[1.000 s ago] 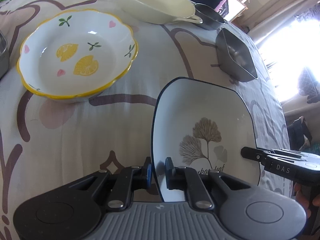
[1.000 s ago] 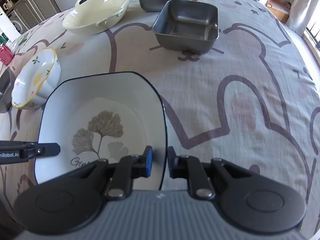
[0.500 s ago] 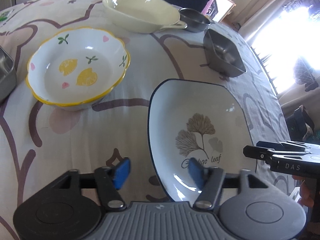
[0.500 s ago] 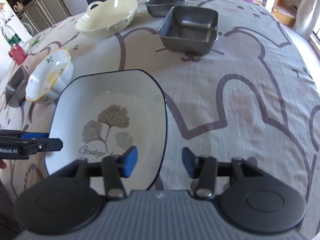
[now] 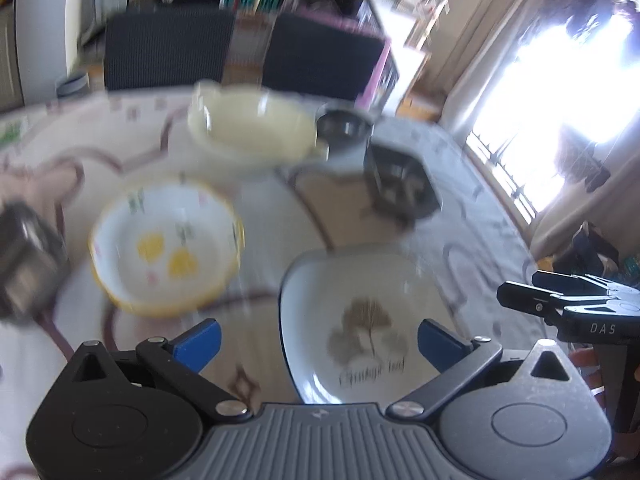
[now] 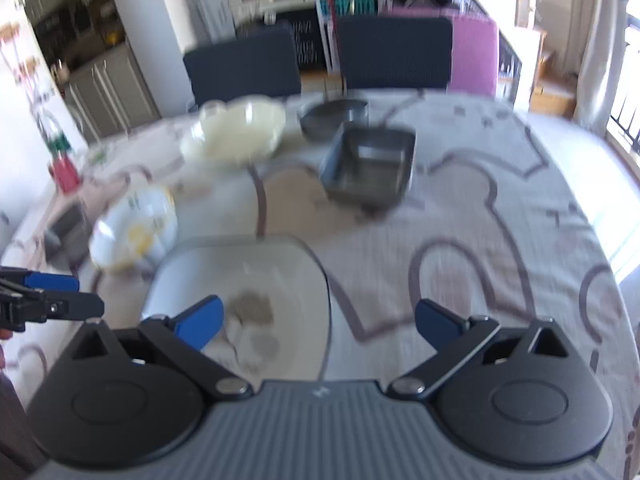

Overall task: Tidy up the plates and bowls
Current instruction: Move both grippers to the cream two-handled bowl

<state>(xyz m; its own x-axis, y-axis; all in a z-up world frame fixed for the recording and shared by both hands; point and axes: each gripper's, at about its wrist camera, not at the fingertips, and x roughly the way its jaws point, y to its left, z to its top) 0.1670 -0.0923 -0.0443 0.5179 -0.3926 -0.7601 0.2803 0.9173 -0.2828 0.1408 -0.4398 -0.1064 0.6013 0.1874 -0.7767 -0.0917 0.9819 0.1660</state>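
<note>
Two hand-held grippers, black with blue pads, both standing wide apart with nothing between the pads: left gripper (image 5: 318, 340) and right gripper (image 6: 319, 318), jaws of each having just been opening, both hanging above the table and clear of the plate

One rounded-square white ceramic plate with dark rim and brown ginkgo-leaf print (image 5: 360, 320), lying flat on the patterned beige-and-grey tablecloth (image 6: 500, 216), nearest the cameras, touching neither gripper; print blurred in the right wrist view (image 6: 240, 280)

One scalloped white ceramic bowl with yellow rim and lemon print (image 5: 166, 246), sitting just beside the plate on its left, apart from it

One pale cream ceramic dish with loop handles (image 5: 252, 128), sitting farther back, near the table's far edge

One round grey metal bowl (image 6: 332, 118), sitting next to the cream dish

One square grey metal tray (image 6: 368, 164), sitting just in front of the round metal bowl

One further metal container (image 5: 24, 256), showing only in part at the left edge; shape unclear through blur

Two dark chair backs (image 6: 244, 68) standing behind the table
</note>
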